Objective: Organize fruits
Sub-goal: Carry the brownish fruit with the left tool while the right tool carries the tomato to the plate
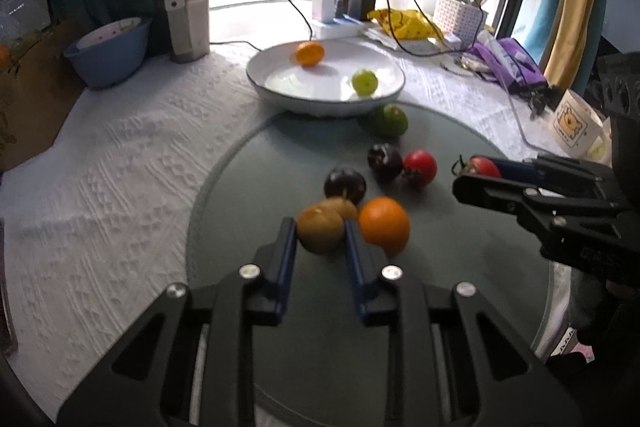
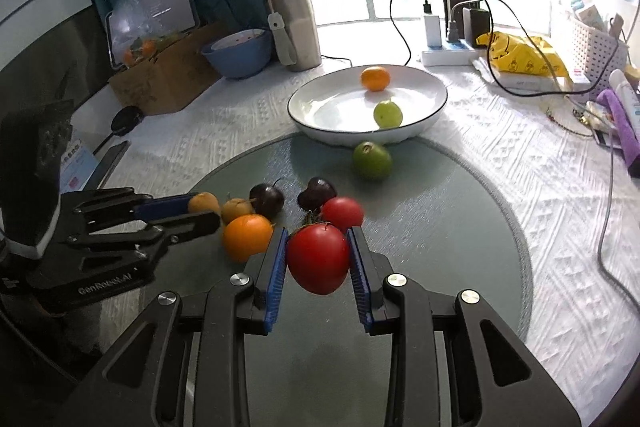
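Note:
My left gripper [image 1: 320,233] is shut on a brown fruit [image 1: 320,235] low over the grey round mat [image 1: 440,267]; it also shows in the right wrist view [image 2: 202,211]. My right gripper [image 2: 318,247] is shut on a red tomato [image 2: 318,259], seen from the side in the left wrist view [image 1: 482,167]. On the mat lie an orange [image 1: 384,225], a second brown fruit [image 1: 344,207], two dark plums [image 1: 345,183] [image 1: 385,157], another red tomato [image 1: 420,167] and a green fruit [image 1: 388,119]. The white plate [image 1: 280,67] holds an orange [image 1: 309,53] and a green grape-like fruit [image 1: 365,82].
A blue bowl [image 1: 108,55], a steel tumbler [image 1: 188,11] and a cardboard box [image 2: 164,75] stand at the back left. A power strip with chargers and cables [image 1: 344,11], a yellow bag [image 1: 404,23], a white basket [image 1: 460,15] and a mug [image 1: 576,125] crowd the right.

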A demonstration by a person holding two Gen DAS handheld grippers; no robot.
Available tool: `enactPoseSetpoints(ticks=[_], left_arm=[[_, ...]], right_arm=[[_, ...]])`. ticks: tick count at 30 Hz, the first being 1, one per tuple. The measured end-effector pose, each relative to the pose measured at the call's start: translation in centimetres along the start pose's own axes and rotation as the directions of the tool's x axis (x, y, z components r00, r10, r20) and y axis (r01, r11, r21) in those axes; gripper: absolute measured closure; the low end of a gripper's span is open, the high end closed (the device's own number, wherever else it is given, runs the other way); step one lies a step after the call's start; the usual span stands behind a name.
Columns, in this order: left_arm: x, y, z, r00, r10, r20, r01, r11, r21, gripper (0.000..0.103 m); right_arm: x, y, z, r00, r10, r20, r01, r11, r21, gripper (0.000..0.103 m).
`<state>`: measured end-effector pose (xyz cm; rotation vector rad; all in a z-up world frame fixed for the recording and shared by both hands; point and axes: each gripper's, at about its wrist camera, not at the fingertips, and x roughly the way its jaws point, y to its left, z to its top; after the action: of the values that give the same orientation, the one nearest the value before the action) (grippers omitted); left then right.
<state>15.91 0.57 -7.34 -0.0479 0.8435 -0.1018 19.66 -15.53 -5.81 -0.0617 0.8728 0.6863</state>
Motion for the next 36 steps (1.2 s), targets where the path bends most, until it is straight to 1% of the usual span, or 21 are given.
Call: enactPoseSetpoints(ticks=[4, 14, 26, 36], left_arm=[[-0.2, 0.4, 1.0, 1.0, 0.008, 0.018, -0.008, 1.0, -0.003, 0.078], [0.0, 1.0, 3.4, 0.999, 0.0, 0.054, 0.0, 1.0, 0.001, 0.078], [1.0, 1.3, 5.9, 0.997, -0.018, 0.075, 0.017, 1.0, 0.008, 0.078], [2.6, 1.5, 8.1, 0.996, -0.026, 0.087, 0.024, 1.0, 0.019, 0.078]], right_arm=[[0.0, -0.4, 0.8, 1.0, -0.004, 0.007, 0.004, 1.0, 0.002, 0.071], [-0.1, -1.2, 2.7, 0.999, -0.023, 0.026, 0.023, 1.0, -0.001, 0.071], [0.7, -2.2, 4.7, 0.999, -0.03, 0.03, 0.03, 1.0, -0.004, 0.071], [1.8, -4.1, 6.5, 0.998, -0.047, 0.034, 0.047, 0.999, 0.002, 0.071]])
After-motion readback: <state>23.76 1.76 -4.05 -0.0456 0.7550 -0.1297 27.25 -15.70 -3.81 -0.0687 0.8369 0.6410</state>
